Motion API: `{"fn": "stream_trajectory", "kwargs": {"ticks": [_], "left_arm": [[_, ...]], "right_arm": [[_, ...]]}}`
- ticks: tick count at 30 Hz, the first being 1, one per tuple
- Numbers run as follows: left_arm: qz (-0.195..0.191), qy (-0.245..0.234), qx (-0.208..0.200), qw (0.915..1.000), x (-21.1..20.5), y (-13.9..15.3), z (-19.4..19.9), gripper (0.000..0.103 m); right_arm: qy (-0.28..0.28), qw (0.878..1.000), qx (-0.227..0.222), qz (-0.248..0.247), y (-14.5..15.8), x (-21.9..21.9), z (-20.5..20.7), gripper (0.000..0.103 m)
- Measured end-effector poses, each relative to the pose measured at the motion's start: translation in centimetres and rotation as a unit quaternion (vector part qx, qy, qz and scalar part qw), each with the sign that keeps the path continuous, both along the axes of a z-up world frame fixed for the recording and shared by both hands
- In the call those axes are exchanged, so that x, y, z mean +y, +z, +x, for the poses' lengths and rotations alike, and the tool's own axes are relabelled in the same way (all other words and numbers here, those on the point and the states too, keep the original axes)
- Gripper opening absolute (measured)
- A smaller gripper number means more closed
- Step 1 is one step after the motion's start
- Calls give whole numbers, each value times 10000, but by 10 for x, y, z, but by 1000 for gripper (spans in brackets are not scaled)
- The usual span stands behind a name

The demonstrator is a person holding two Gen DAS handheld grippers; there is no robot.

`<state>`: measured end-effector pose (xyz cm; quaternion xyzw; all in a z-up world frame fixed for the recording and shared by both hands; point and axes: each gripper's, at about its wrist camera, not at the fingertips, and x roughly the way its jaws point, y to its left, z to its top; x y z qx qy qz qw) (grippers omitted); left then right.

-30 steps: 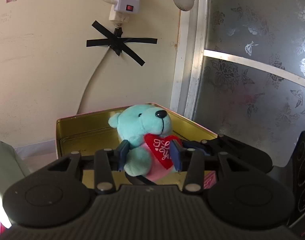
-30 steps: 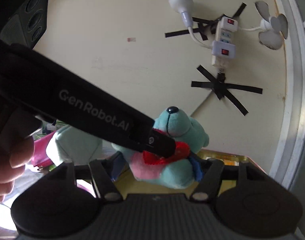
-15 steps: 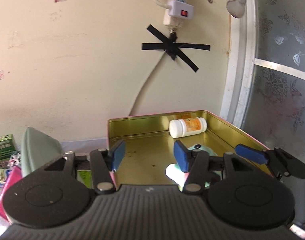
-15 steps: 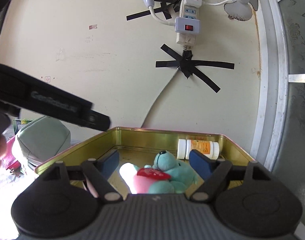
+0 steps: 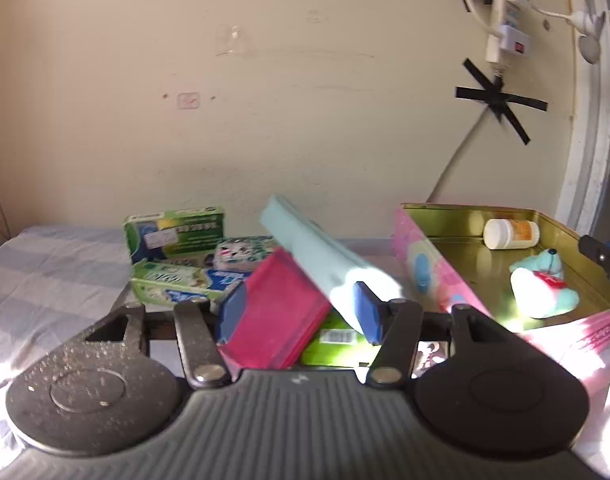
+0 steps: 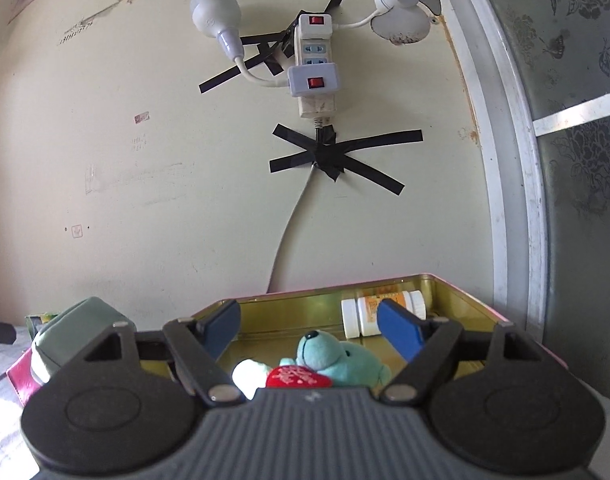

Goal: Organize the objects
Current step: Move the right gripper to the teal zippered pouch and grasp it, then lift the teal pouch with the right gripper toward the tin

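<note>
While both hand-held grippers gape empty, the teddy bear point(image 6: 337, 364) lies in the tin point(image 6: 289, 300).

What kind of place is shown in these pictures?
Probably a room in a home, perhaps a bedroom: a striped bedsheet covers the surface, a power strip is taped to the painted wall, and a frosted glass door with flower patterns stands beside it.

We see the tin point(image 5: 465, 216) at right by the wall, the bear point(image 5: 543, 284) lying in it near the front, the bottle point(image 5: 511, 233) behind on its side. Left of the tin, a pile: pouch point(image 5: 321, 260) leaning over the wallet point(image 5: 273, 312), boxes point(image 5: 173, 232) stacked behind.
</note>
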<state>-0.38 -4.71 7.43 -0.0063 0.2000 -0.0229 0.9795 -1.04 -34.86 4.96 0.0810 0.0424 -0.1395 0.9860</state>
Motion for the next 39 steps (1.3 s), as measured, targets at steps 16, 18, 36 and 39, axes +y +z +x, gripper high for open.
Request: {"fn": "stream_trajectory", "kwargs": {"ticks": [16, 18, 36, 39], "left_arm": [[-1032, 776, 492, 9904, 103, -55, 15, 60], [-1167, 686, 477, 9896, 107, -57, 16, 60], [-1934, 170, 692, 9785, 120, -62, 21, 64], [-1987, -218, 657, 9776, 109, -57, 17, 70]], "right_arm": [[2334, 9676, 765, -578, 33, 150, 54, 74], [2420, 9571, 1144, -1108, 22, 179, 75, 74], [2876, 9193, 1471, -2248, -12, 178, -65, 36], [2336, 9324, 1686, -2184, -22, 156, -106, 59]]}}
